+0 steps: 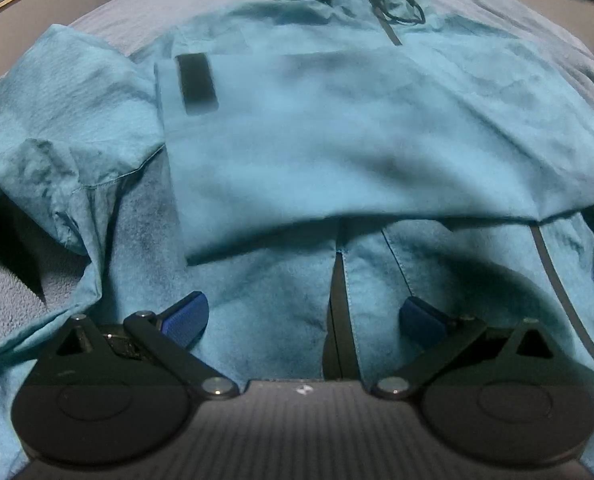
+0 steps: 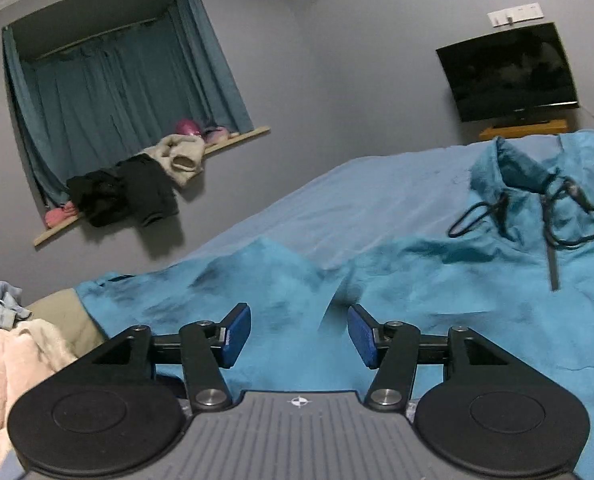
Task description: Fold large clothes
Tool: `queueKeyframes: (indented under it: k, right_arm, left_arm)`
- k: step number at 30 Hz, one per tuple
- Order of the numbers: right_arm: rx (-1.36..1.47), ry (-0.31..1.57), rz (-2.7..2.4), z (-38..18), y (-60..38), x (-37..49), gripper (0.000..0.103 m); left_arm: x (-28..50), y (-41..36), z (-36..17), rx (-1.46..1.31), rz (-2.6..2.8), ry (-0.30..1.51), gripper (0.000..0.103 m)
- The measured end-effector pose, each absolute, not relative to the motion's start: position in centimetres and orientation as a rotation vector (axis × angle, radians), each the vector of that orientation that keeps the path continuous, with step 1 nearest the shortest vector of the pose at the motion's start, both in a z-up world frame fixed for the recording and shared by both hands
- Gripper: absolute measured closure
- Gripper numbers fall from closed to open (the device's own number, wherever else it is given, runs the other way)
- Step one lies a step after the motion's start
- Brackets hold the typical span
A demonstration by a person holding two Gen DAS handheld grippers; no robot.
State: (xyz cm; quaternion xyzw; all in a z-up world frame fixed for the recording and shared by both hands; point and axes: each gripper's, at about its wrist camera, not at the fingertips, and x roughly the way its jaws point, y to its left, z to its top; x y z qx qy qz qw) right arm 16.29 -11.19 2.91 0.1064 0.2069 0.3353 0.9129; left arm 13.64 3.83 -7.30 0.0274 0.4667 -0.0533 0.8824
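A large teal hooded jacket (image 1: 317,128) lies spread on a blue bedspread (image 1: 169,12). One sleeve with a black cuff tab (image 1: 197,84) is folded across its chest. The other sleeve (image 1: 57,120) lies bunched at the left. The hood with black drawcords (image 1: 393,4) is at the far end. My left gripper (image 1: 305,320) is open just above the jacket's lower front, near the dark zipper (image 1: 341,320). My right gripper (image 2: 299,336) is open and empty above the jacket (image 2: 437,280), near the bunched sleeve (image 2: 257,272). The hood and cords (image 2: 537,200) lie to the right.
The bedspread (image 2: 357,200) stretches beyond the jacket. A pile of pale clothes (image 2: 13,352) lies at the left bed edge. A curtained window ledge (image 2: 153,176) holds dark and beige garments. A TV (image 2: 509,72) hangs on the wall.
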Motion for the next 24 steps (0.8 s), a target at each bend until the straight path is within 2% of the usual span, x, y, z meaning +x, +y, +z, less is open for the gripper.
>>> queueKeyframes:
  k: [6,11,14,19,22,24]
  right_arm:
    - [0.051,0.474,0.392,1.9,-17.0,15.8,0.044]
    - [-0.004,0.545,0.168,-1.4,-23.2,15.5,0.048]
    - [0.029,0.577,0.097,-3.5,-25.4,15.8,0.048]
    - [-0.073,0.659,0.072,-7.7,-25.5,16.7,0.049]
    - [-0.087,0.633,0.069,-8.5,-25.6,15.6,0.043]
    - [-0.085,0.635,0.064,-8.3,-25.7,15.1,0.035]
  left_arm:
    - [13.1,4.9,-5.6,-0.045,-0.131,0.867,0.0]
    - [12.4,5.0,-4.1,-0.047,-0.11,0.726,0.0]
    - [12.8,5.1,-4.2,-0.046,-0.09,0.721,0.0]
    - [13.2,5.5,-4.9,-0.065,-0.064,0.762,0.0]
    - [13.1,6.3,-5.7,-0.07,-0.056,0.799,0.0]
    - [13.1,6.6,-6.0,-0.079,-0.042,0.821,0.0]
